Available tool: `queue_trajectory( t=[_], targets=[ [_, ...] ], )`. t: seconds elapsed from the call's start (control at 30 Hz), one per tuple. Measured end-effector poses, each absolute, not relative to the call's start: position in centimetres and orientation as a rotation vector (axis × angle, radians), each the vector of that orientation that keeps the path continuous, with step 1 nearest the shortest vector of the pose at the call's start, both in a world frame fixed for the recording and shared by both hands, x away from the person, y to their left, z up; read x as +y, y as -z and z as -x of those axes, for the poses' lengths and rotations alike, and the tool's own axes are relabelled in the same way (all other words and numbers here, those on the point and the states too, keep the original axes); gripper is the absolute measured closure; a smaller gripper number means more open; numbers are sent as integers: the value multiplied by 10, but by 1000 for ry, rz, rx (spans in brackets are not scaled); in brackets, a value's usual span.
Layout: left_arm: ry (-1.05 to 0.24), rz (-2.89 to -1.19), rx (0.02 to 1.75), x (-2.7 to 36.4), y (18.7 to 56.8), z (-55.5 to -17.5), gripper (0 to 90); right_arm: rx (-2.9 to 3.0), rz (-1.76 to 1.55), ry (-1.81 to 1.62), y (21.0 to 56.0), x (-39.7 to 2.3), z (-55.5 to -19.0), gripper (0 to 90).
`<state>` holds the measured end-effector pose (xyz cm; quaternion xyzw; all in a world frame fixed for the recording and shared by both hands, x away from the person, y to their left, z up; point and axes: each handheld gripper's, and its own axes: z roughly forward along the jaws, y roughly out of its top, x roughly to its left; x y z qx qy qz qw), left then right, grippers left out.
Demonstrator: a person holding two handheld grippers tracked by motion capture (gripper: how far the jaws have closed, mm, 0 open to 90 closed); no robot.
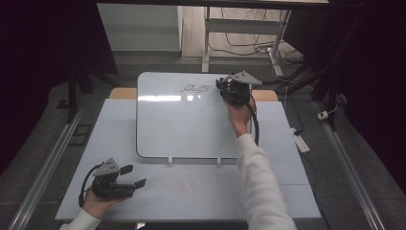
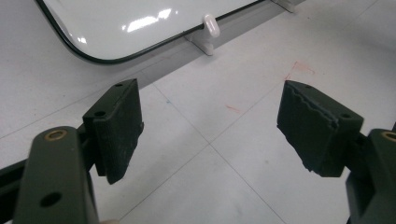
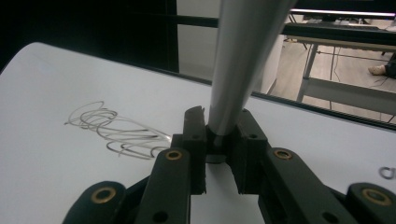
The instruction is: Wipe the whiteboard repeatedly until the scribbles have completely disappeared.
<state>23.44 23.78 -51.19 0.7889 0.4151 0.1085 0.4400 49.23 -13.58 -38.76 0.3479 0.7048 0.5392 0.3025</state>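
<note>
From above, we see our right gripper at the whiteboard's far right edge, beside the scribble; our left gripper rests on bare table near the front edge. Left gripper view: jaws wide apart, nothing between them. Right gripper view: jaws clamped on a grey pen standing over the board; scribble just left.

Two grippers are counted: the left gripper and the right gripper. One whiteboard, one marker and one scribble are seen.
</note>
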Motion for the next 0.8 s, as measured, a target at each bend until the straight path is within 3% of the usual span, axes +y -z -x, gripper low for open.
queue_trajectory(
  t=[0.53,0.8],
  targets=[
    [-264,-1962,1034,238,513,-236,227,1996,-780,-1421,398,-112,-483,771],
    [-271,-1961,1028,238,511,-235,227,1913,-863,-1434,387,-124,-495,771]
  ],
)
